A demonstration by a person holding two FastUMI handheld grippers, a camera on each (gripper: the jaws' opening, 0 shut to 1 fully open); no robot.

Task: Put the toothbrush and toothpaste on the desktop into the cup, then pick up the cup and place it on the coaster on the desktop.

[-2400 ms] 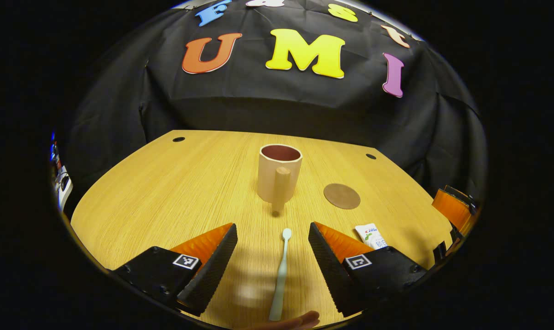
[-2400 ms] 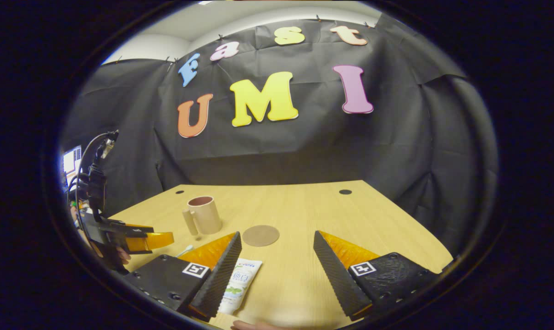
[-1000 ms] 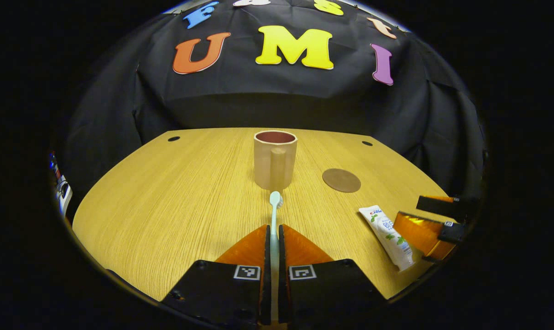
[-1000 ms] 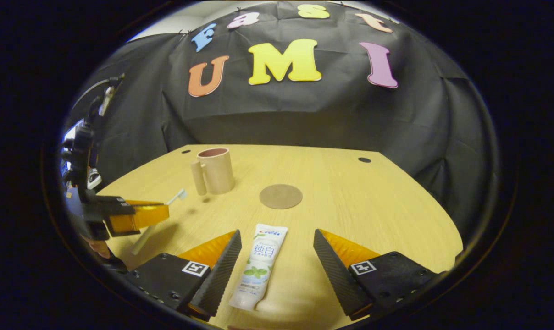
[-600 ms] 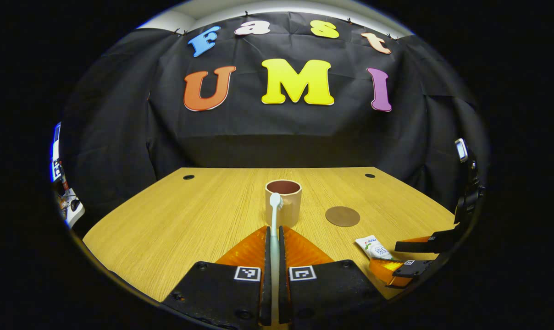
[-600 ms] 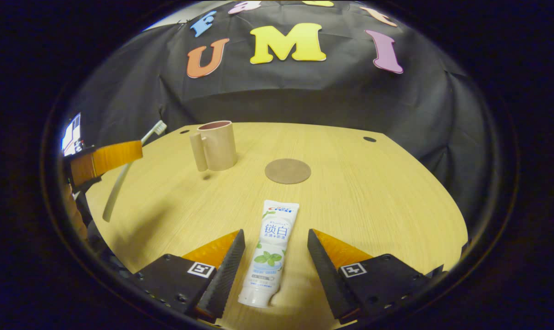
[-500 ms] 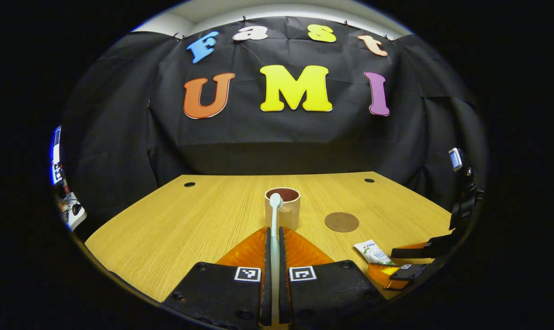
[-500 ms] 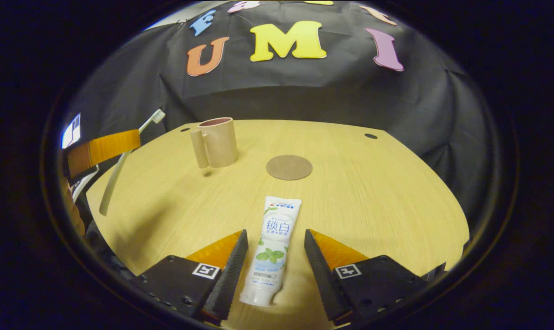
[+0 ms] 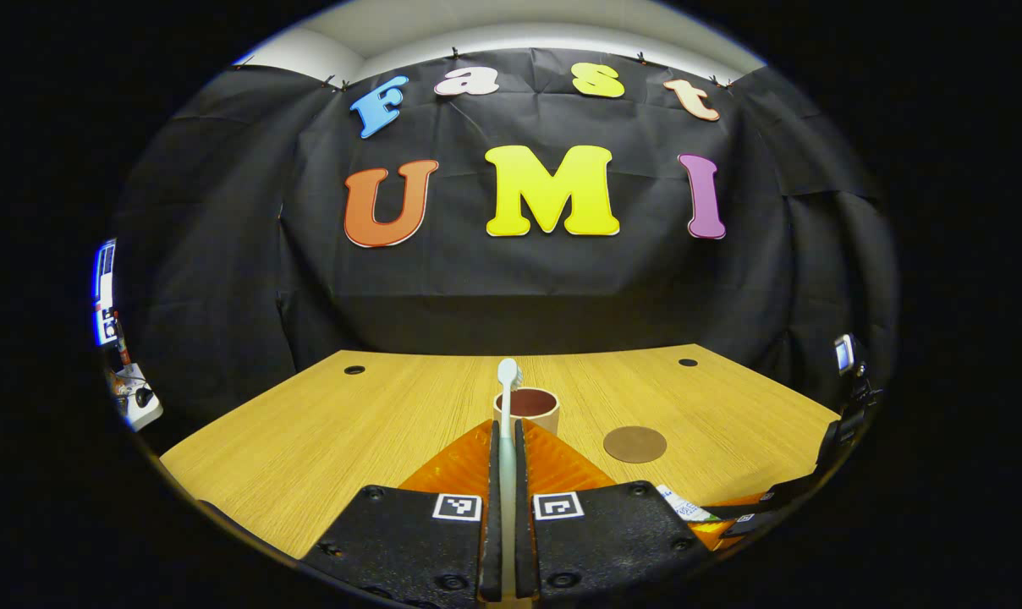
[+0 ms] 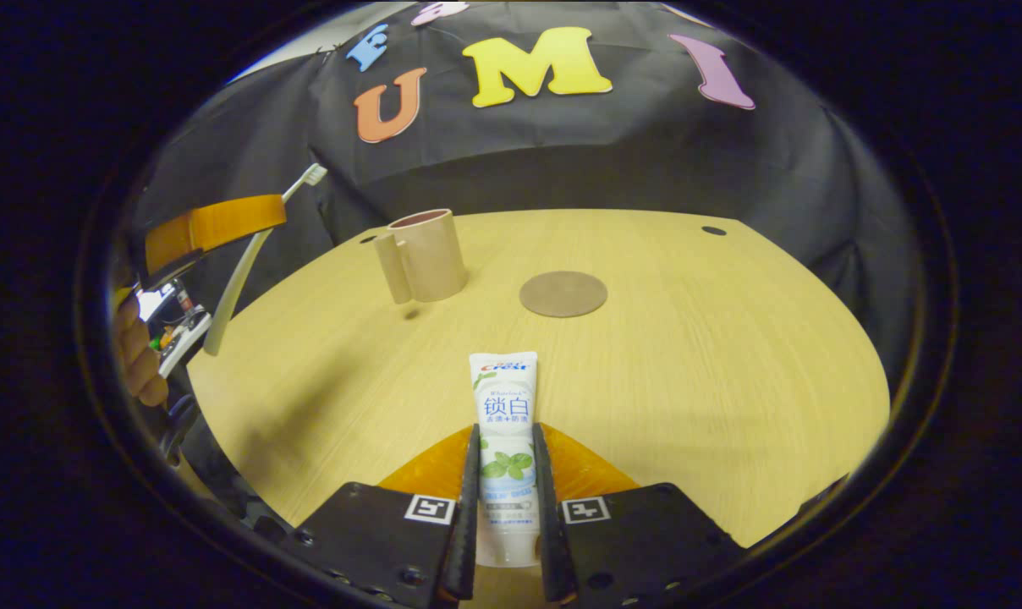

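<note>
My left gripper [image 9: 504, 427] is shut on a pale toothbrush [image 9: 506, 381], held in the air with the bristled head pointing forward over the near rim of the beige cup [image 9: 532, 406]. In the right gripper view the same toothbrush [image 10: 253, 251] hangs tilted at the far left, left of the cup [image 10: 426, 255]. My right gripper [image 10: 505, 433] is shut on the white toothpaste tube [image 10: 502, 397], which lies on the wooden desktop [image 10: 689, 355]. The round brown coaster [image 10: 563, 293] lies right of the cup; the coaster [image 9: 634, 444] is also in the left gripper view.
Two dark cable holes [image 9: 354, 370] [image 9: 687, 362] sit near the desktop's back corners. A hand [image 10: 139, 355] holds the left gripper at the left edge of the right gripper view. Black cloth walls close the back and sides.
My right gripper's fingers have closed onto the toothpaste tube. My left gripper has lifted the toothbrush higher, its head now level with the cup's rim.
</note>
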